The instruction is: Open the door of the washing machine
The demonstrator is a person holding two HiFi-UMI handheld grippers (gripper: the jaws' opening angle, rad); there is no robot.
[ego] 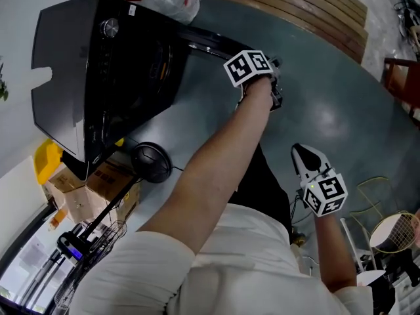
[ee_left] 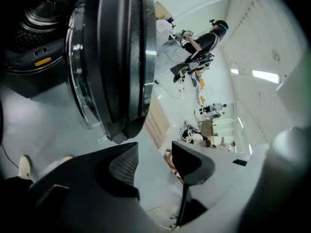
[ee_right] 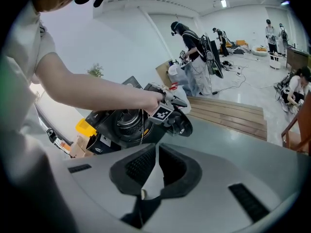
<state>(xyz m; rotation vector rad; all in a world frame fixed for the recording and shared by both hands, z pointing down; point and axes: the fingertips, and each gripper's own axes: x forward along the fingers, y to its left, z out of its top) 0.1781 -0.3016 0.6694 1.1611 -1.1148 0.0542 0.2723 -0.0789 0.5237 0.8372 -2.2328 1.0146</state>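
Holding the left tongs (ee_left: 154, 152) spread apart, bare floor showing through the gap and nothing pinched. Just above the pad on that view's left, the lower rim of the washing machine's door (ee_left: 119, 57), seen edge-on and standing open from the cabinet; no telling whether pad and rim touch. Behind the door, the open drum (ee_left: 43, 11), with a small yellow label (ee_left: 42, 61) below it, print too small to read.

Holding the right tongs (ee_right: 156, 149) nearer the body, tips pressed almost together, empty, pointed toward the machine and well apart from it.

Seen from the head: left arm (ego: 216, 169) stretched forward and nearly straight, ending under the marker cube (ego: 248, 66) at the free edge of the door. Right forearm (ego: 331, 254) kept close to the torso, its own cube (ego: 326, 193) turned up toward the camera. Black-and-white square patterns on both cubes, no words.

Farther off, the black washing machine (ego: 98, 71) on a grey floor (ego: 328, 97), a round dial (ego: 109, 27) on its panel and a pale sticker (ee_right: 102, 141) low on its front, unreadable. Beside it, cardboard boxes (ego: 92, 186) with print too blurred to read, and a yellow container (ego: 47, 159). Beyond, a wooden slatted platform (ego: 308, 8).
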